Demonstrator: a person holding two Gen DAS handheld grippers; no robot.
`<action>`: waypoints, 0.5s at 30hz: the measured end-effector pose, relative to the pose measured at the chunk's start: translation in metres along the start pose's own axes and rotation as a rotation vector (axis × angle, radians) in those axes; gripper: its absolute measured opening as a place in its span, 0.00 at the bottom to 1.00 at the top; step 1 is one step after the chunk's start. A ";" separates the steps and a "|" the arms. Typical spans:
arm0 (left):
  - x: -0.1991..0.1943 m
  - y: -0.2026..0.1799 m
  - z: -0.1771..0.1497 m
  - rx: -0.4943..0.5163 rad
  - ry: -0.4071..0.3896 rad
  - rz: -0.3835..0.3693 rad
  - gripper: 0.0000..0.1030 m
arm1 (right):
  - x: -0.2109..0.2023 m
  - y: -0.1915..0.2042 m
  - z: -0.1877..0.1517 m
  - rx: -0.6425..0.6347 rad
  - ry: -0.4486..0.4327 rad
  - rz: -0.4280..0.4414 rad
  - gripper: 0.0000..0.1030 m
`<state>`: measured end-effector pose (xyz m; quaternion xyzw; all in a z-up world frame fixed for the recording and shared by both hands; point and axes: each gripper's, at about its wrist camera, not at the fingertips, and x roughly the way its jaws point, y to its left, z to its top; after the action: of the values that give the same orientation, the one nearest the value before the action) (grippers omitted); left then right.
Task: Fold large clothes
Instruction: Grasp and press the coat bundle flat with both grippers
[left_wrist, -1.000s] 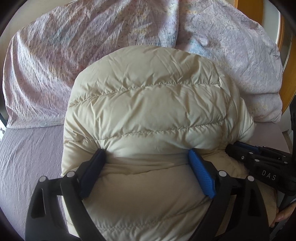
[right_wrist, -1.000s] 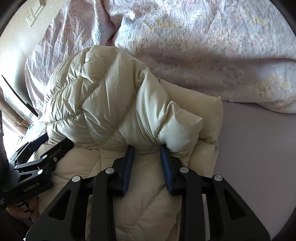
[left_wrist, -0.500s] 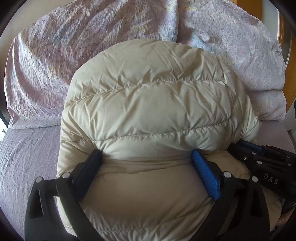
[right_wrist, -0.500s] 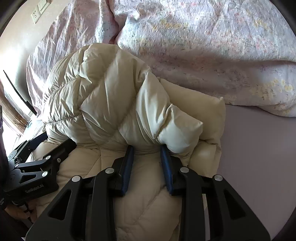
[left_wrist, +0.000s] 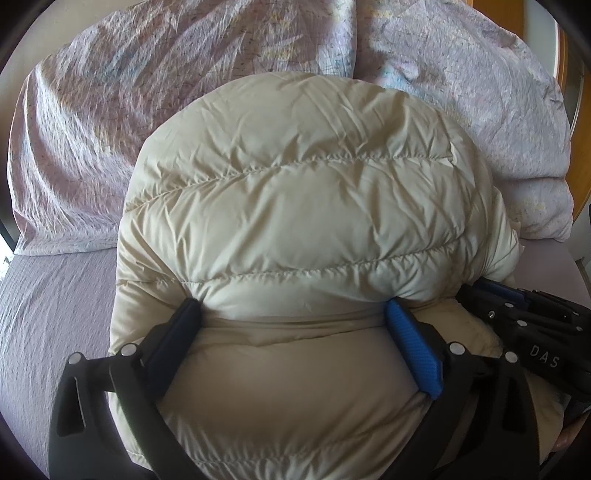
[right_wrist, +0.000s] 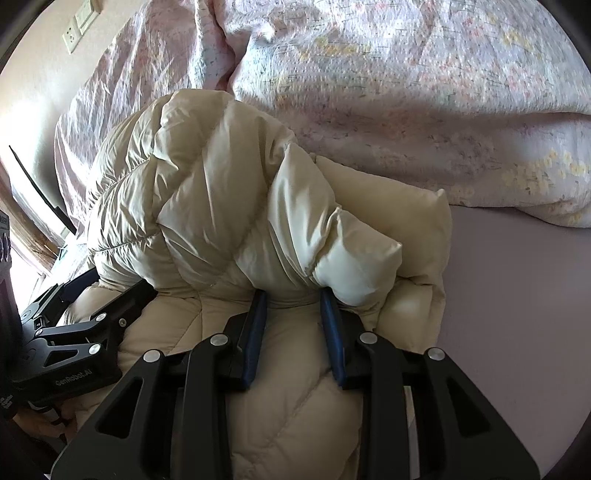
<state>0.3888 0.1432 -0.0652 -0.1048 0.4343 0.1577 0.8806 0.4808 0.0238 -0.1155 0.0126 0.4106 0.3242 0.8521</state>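
Note:
A cream quilted down jacket (left_wrist: 295, 206) lies bunched on the bed, its upper part folded over into a rounded hump. It also shows in the right wrist view (right_wrist: 221, 206). My left gripper (left_wrist: 291, 314) has its jaws wide apart around a thick fold of the jacket, its fingertips hidden under the hump. My right gripper (right_wrist: 293, 299) has its jaws narrow and clamped on a fold of the jacket near the puffy sleeve end. Each gripper shows in the other's view, the right gripper (left_wrist: 517, 321) at the jacket's right, the left gripper (right_wrist: 74, 332) at its left.
The bed has a lilac sheet (left_wrist: 48, 325), also bare at the right in the right wrist view (right_wrist: 517, 332). A rumpled floral duvet (left_wrist: 147, 92) is piled behind the jacket (right_wrist: 406, 92). A wall with sockets (right_wrist: 79, 26) stands at far left.
Both grippers and the jacket hump shifted only slightly, with the hump rising a little in view. The grips stay the same.

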 end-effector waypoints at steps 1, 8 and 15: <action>-0.001 0.000 0.000 0.000 0.000 0.000 0.96 | 0.001 0.000 0.000 0.001 -0.001 0.002 0.30; -0.006 0.002 -0.001 0.001 0.001 0.000 0.96 | 0.004 -0.002 0.000 0.011 -0.007 0.009 0.30; -0.003 0.002 0.001 0.001 0.001 0.001 0.97 | 0.006 -0.003 0.001 0.019 -0.012 0.014 0.30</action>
<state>0.3866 0.1451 -0.0623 -0.1040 0.4351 0.1579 0.8803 0.4858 0.0251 -0.1204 0.0254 0.4086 0.3262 0.8520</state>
